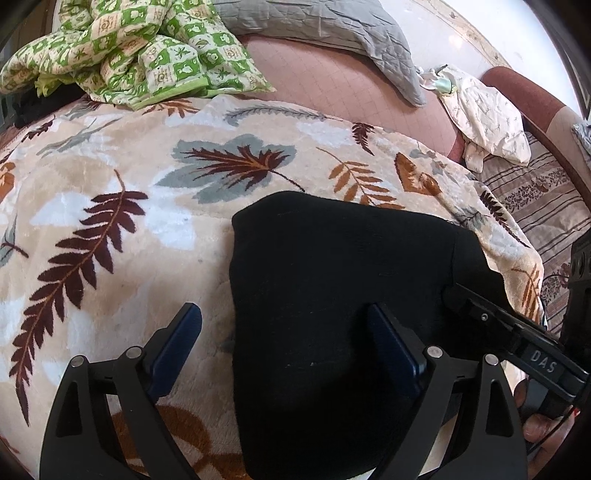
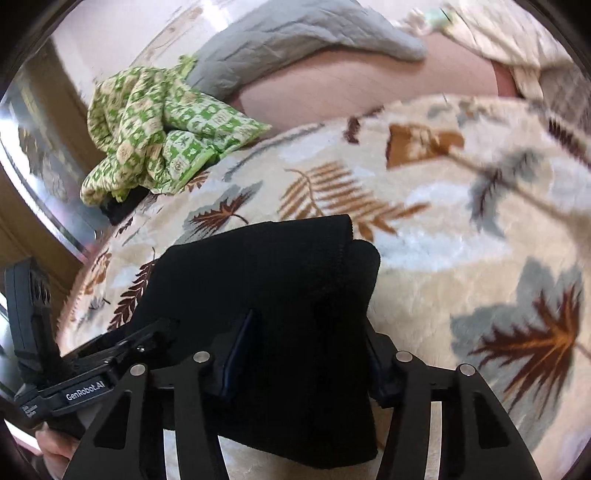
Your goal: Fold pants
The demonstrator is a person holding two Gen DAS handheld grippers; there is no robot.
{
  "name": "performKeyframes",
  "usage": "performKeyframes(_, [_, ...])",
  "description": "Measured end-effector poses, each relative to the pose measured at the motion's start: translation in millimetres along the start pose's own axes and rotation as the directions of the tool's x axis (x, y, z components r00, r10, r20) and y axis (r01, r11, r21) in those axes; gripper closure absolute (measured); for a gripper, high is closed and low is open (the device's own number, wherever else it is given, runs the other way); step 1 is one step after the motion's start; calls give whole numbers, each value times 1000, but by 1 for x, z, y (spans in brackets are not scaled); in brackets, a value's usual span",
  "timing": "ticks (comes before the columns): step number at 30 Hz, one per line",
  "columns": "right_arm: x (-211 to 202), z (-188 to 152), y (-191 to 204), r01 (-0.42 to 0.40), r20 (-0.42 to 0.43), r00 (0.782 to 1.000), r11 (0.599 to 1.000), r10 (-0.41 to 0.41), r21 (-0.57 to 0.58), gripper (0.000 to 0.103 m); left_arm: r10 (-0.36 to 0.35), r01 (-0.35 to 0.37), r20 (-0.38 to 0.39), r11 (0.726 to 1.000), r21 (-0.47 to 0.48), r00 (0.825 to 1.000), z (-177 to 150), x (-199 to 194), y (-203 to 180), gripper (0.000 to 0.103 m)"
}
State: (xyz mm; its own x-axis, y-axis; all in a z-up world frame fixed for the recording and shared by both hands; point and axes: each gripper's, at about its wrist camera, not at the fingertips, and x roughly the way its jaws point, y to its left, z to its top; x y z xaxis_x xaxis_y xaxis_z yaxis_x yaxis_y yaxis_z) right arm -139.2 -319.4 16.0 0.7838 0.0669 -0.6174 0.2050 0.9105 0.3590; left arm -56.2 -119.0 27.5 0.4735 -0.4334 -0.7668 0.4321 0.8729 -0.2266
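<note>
The black pants (image 1: 332, 295) lie folded into a compact bundle on the leaf-patterned blanket (image 1: 129, 192). My left gripper (image 1: 284, 332) is open, its left blue finger (image 1: 177, 343) over the blanket and its right finger (image 1: 395, 347) over the pants' near edge. In the right wrist view the pants (image 2: 266, 280) fill the lower middle, with a folded band along the far edge. My right gripper (image 2: 310, 354) is open around the near part of the bundle; its left finger (image 2: 240, 350) shows against the cloth, the right one is mostly hidden. The right gripper also shows in the left wrist view (image 1: 509, 328).
A green checkered quilt (image 1: 129, 48) is bunched at the far left. A grey quilted cover (image 1: 332, 29) lies at the back on a pink mattress (image 1: 332, 81). A pale printed garment (image 1: 484, 118) sits far right. The blanket's edge (image 1: 532, 266) drops off at right.
</note>
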Motion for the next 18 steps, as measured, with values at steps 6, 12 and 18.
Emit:
performKeyframes(6, [8,-4,-17,18,-28,999,997,-16,74,33,-4,4,-5,1000,9,1000,-1,2,-3,11])
performKeyframes(12, [-16,0,-5,80,22,997,996,-80,27,32,20,-20,9,1000,20,1000,-2,-2,-7,11])
performKeyframes(18, [-43,5,16,75,110,991,997,-72,-24,32,73,-76,65,996,41,995,-2,-15,-11,11])
